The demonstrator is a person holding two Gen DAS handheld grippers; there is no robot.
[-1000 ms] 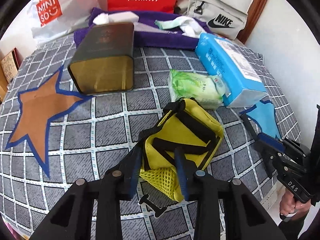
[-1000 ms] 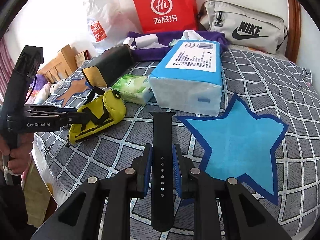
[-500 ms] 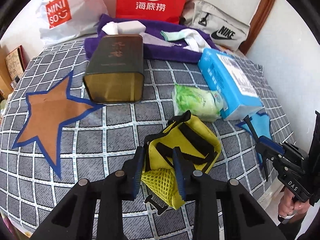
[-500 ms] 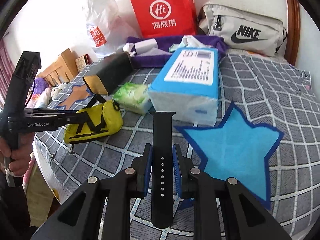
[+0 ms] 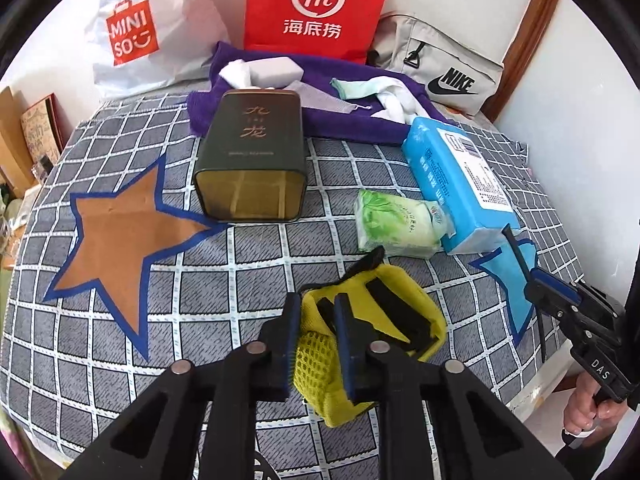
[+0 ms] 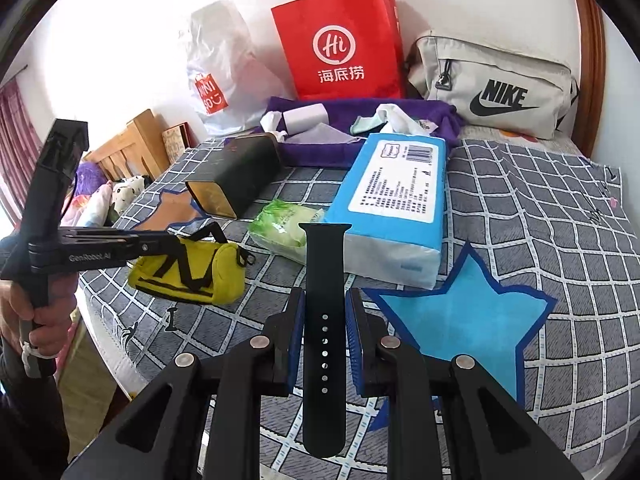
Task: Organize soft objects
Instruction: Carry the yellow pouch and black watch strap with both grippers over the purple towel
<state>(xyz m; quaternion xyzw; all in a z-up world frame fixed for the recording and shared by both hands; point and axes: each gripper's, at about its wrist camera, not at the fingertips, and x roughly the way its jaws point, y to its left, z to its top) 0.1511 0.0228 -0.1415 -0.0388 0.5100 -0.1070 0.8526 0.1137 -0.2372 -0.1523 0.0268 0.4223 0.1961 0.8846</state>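
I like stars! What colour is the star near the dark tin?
Brown star, blue border; left wrist view.

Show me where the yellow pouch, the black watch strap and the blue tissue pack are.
yellow pouch (image 5: 394, 308): left wrist view, on its yellow top panel.
black watch strap (image 6: 325, 264): right wrist view, on the upper plain stretch above the holes.
blue tissue pack (image 6: 396, 188): right wrist view, on the white label on top.

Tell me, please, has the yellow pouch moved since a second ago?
Yes. In the right wrist view the yellow pouch, gripped in the closing left claw, has lifted off the bedspread and sits farther from the green pack.
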